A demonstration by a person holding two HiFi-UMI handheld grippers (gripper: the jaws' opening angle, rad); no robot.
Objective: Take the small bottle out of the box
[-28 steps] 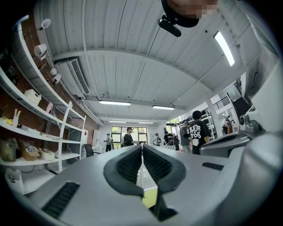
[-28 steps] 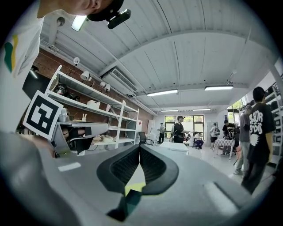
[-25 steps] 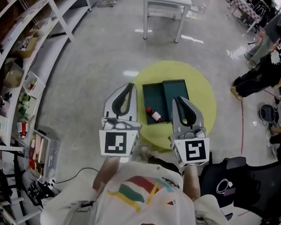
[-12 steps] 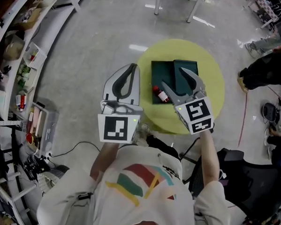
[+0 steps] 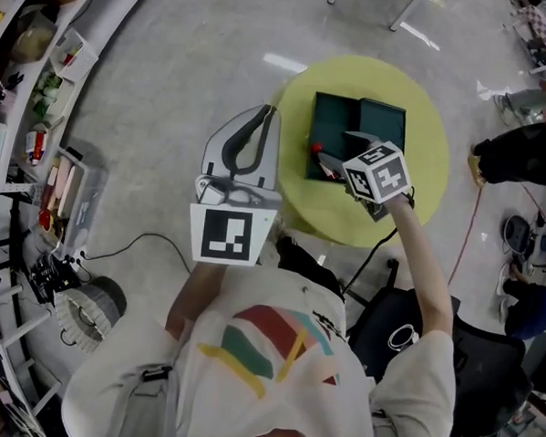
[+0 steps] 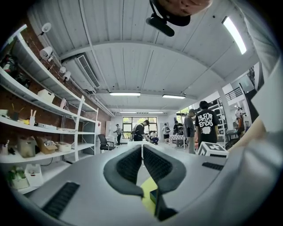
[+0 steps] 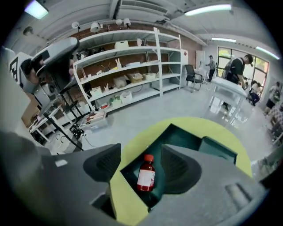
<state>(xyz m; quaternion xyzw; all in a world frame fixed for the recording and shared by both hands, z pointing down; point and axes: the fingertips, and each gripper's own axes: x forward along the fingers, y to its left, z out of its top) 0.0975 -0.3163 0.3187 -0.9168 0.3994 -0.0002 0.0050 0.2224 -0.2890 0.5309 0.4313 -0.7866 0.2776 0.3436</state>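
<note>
A small brown bottle (image 5: 320, 154) with a red cap lies on its side in the open dark green box (image 5: 337, 120) on the round yellow table (image 5: 346, 217). My right gripper (image 5: 338, 154) points down into the box, its jaws just opened wide. In the right gripper view the bottle (image 7: 146, 174) shows between the two pads (image 7: 179, 170), which do not touch it. My left gripper (image 5: 262, 114) hovers left of the table, level, its fingertips together and nothing held. In the left gripper view the left gripper (image 6: 142, 148) hides most of the table.
The box's lid (image 5: 388, 119) lies open to the right. Shelving (image 5: 35, 54) with clutter lines the left wall. A white table (image 5: 375, 4) stands beyond the yellow one, a person (image 5: 523, 148) to its right. A black cable (image 5: 125, 251) runs on the floor.
The right gripper has dropped, tipped downward into the box and opened from shut. The left gripper has sunk slightly. The head camera now frames the table higher and further right.
</note>
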